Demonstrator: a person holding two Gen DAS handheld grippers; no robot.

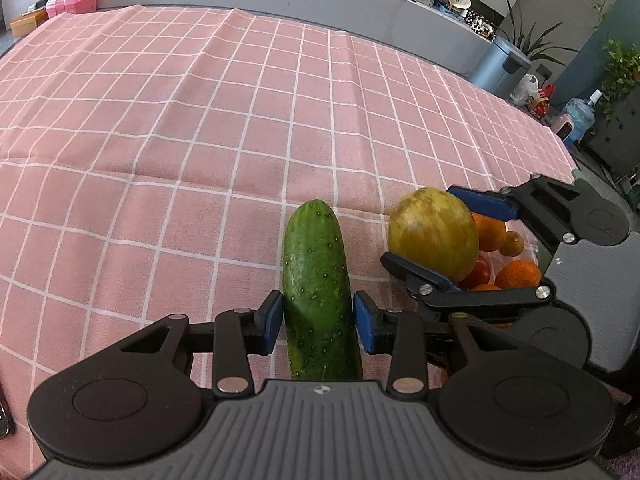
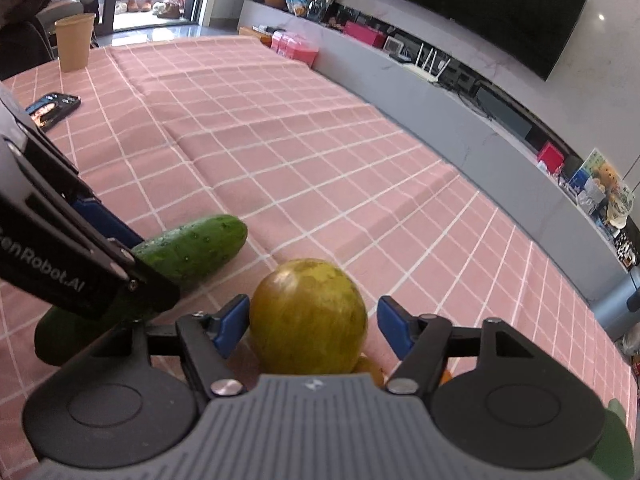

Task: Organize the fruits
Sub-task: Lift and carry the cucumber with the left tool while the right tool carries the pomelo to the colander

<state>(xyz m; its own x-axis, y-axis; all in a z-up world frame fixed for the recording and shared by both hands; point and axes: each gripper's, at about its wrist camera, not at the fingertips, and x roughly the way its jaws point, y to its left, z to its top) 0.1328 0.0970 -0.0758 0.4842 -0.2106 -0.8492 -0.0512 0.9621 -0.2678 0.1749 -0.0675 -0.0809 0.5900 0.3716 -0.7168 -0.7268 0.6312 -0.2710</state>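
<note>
My left gripper [image 1: 318, 320] is shut on a green cucumber [image 1: 318, 280], its blue pads pressed against both sides; the cucumber also shows in the right wrist view [image 2: 192, 250]. My right gripper [image 2: 312, 326] has its jaws around a yellow-green round melon [image 2: 308, 316]; the left pad touches it, the right pad stands a little apart. In the left wrist view the melon [image 1: 434, 232] sits between the right gripper's fingers [image 1: 480, 202], above a pile of oranges [image 1: 518, 274] and a red tomato [image 1: 478, 274].
A pink checked tablecloth [image 1: 200, 140] covers the table. A phone [image 2: 54, 108] and a tan cup [image 2: 74, 42] stand at the far left in the right wrist view. A grey counter with boxes runs behind the table's far edge.
</note>
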